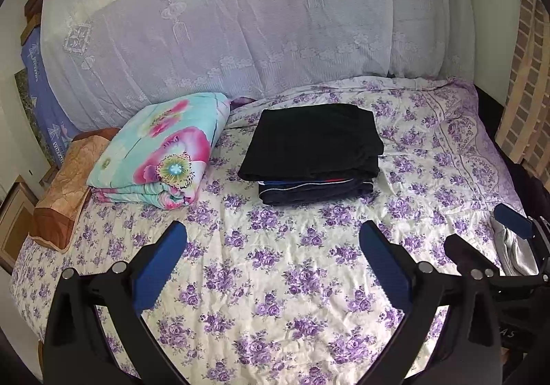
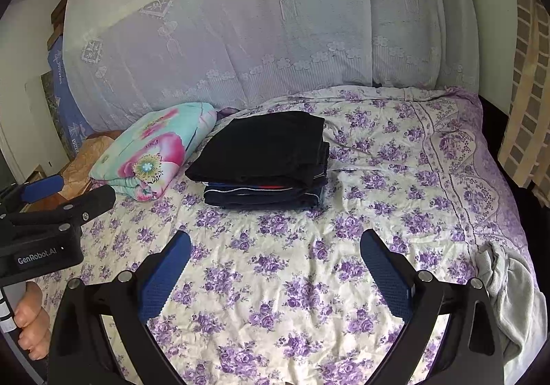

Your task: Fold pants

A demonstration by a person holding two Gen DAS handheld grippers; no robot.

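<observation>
A stack of folded dark pants [image 1: 312, 151] lies on the floral bedspread [image 1: 275, 282], black pair on top, navy ones beneath; the stack also shows in the right wrist view [image 2: 264, 158]. A crumpled grey garment [image 2: 512, 292] lies at the bed's right edge, also in the left wrist view [image 1: 515, 251]. My left gripper [image 1: 271, 237] is open and empty above the bedspread, short of the stack. My right gripper [image 2: 275, 240] is open and empty, beside the left one, which shows in its view [image 2: 79, 192].
A folded turquoise and pink floral quilt [image 1: 158, 155] lies left of the stack, with an orange-brown pillow [image 1: 65, 189] further left. A white lace cover [image 1: 240, 24] drapes a tall pile at the back. A slatted wooden frame [image 1: 529, 76] stands at the right.
</observation>
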